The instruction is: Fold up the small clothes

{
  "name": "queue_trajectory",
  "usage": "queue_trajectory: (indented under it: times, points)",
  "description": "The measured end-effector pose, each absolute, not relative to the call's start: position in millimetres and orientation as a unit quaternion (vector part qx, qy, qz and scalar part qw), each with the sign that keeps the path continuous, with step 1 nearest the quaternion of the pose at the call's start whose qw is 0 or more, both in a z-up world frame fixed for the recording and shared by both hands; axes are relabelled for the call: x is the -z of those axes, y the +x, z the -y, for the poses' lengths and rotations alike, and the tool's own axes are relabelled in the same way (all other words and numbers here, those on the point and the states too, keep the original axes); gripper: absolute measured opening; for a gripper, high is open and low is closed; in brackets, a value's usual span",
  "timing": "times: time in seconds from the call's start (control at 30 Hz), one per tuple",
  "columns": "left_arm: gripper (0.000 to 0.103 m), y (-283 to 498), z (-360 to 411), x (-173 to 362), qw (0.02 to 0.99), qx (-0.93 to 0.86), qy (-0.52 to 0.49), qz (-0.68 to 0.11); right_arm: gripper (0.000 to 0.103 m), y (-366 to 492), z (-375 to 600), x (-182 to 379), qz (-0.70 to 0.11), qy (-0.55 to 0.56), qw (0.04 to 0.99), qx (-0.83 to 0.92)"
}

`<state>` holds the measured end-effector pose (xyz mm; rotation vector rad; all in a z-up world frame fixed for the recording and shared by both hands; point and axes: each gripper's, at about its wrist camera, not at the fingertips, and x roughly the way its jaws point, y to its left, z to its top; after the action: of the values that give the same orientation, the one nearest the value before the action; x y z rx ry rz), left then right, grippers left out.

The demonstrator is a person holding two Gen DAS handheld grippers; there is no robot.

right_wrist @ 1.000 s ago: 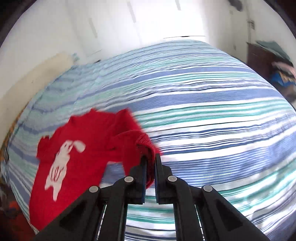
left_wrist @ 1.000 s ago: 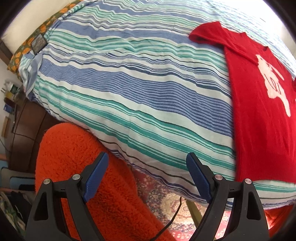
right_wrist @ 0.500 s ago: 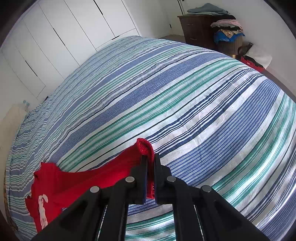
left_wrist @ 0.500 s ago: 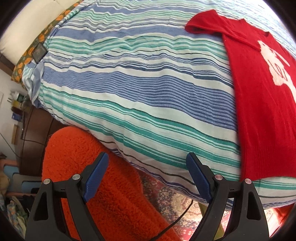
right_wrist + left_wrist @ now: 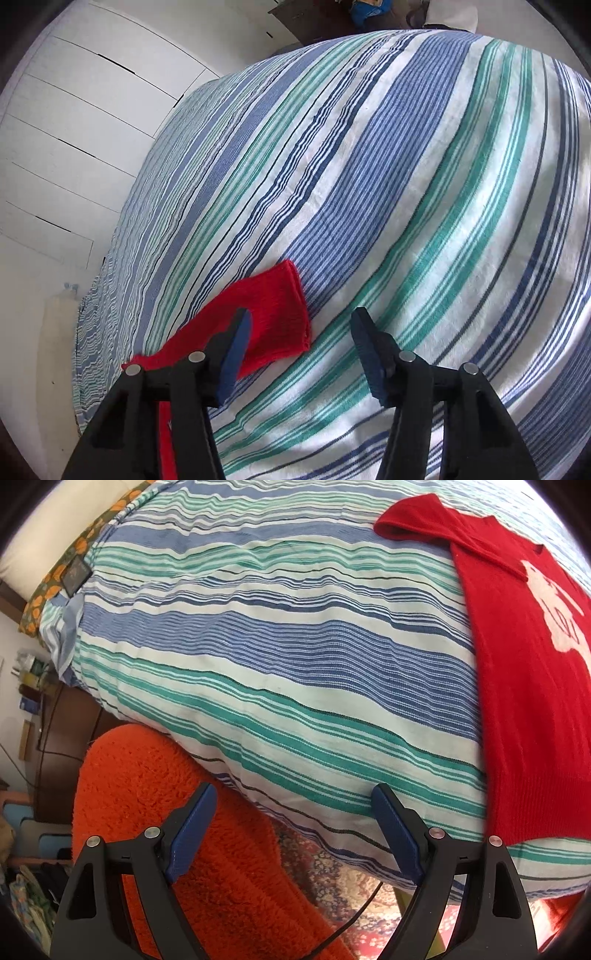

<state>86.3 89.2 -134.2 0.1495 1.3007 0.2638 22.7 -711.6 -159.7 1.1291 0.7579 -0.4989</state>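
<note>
right claw [image 5: 299, 350] has just let go: half a sec ago its jaws were pinched tight on the red cuff, now they stand wide apart w/ nothing between them. sleeve [image 5: 273, 314] lies flat on the striped bedspread [image 5: 424, 177], stretched out to the side, cuff end just ahead of the claw's left-hand finger. looks like the sleeve got pulled straight and dropped, so the spreading-out part on that side seems done and folding proper can prob start.

left claw [image 5: 291, 834] hasn't done much, also wide apart and empty, hanging off the bed edge over an orange fluffy blanket [image 5: 177, 812] and a patterned rug [image 5: 332, 878]. only the view shifted a bit vs 1 sec ago. red sweater [image 5: 524, 709] sits face up near the bed's edge, other sleeve out flat too, white animal print on the chest.

no readable writing or brand anywhere; dark tag [image 5: 75, 576] on the orange-patterned fabric by the pillow is too small to read.
</note>
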Motion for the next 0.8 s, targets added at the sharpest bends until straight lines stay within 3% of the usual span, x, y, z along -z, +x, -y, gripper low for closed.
queue_trajectory:
  times: [0.2,0.23,0.27,0.47,0.6,0.8]
  points:
    - [0.087,83.3,-86.4,133.0,0.783,-0.123,0.079,-0.605,0.043,38.1,700.9,191.3,-0.303,0.572,0.73,0.217]
    - [0.087,83.0,-88.4,132.1,0.783,-0.124,0.075,-0.605,0.014,44.2,700.6,192.8,-0.31,0.564,0.732,0.224]
    - [0.087,82.2,-90.9,130.8,0.784,-0.125,0.069,-0.604,0.004,48.4,697.9,192.3,-0.332,0.547,0.732,0.235]
    - [0.087,86.4,-97.7,137.9,0.777,-0.128,0.045,-0.615,0.004,35.3,688.0,148.4,-0.387,0.46,0.748,0.28]
    - [0.087,84.9,-92.7,135.2,0.783,-0.123,0.06,-0.607,0.004,28.1,699.2,174.0,-0.412,0.487,0.709,0.301]
    - [0.087,81.7,-103.1,132.8,0.785,-0.125,0.035,-0.606,0.004,23.1,700.1,162.7,-0.347,0.548,0.712,0.268]
